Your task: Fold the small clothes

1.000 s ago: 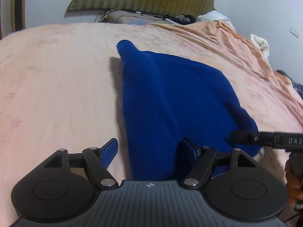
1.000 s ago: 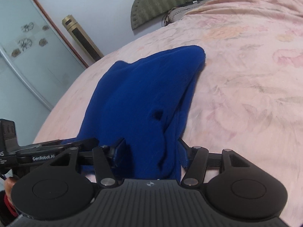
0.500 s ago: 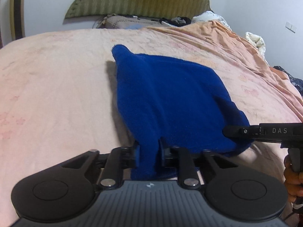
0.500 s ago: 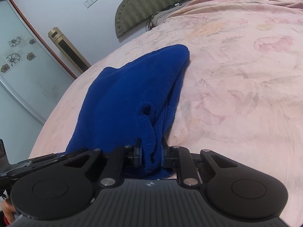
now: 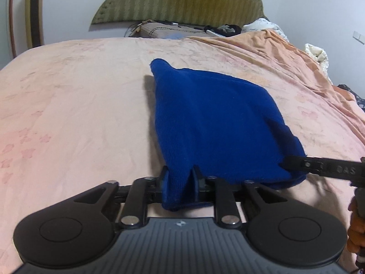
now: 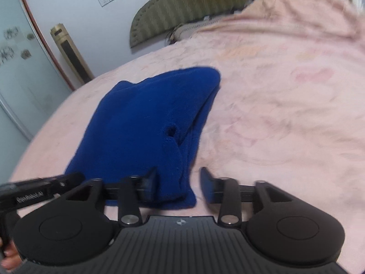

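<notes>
Two grippers work the near edge of a blue garment (image 5: 216, 123) on a pink bedsheet (image 5: 75, 114), and only one of them now has hold of it. The right gripper (image 6: 179, 183), clamped on the garment's near right corner half a second ago, has sprung its jaws wide; the bunched corner lies loose on the sheet between the spread fingers, nearer the left one. The left gripper (image 5: 179, 181), open a second ago, remains pinched on the near left corner, a tuck of knit fabric standing up between its closed fingertips. Seen from the left wrist camera, the right tool's black finger reaches in at the far right, at the cloth's lower right edge.

The garment itself lies flat across the middle of the bed, already doubled over: the right wrist view shows stacked layers along its right side and a small opening puckered in the top layer. Its far end tapers to a rounded point toward the olive headboard (image 5: 180, 0). A jumble of pillows and bedding (image 5: 317, 54) sits near the headboard, well apart from the work.

The release suggests the right side of this fold has been laid down, or the grasp is being reset. With one corner free and the other held, the next move probably calls for a fresh grip before any further fold.
</notes>
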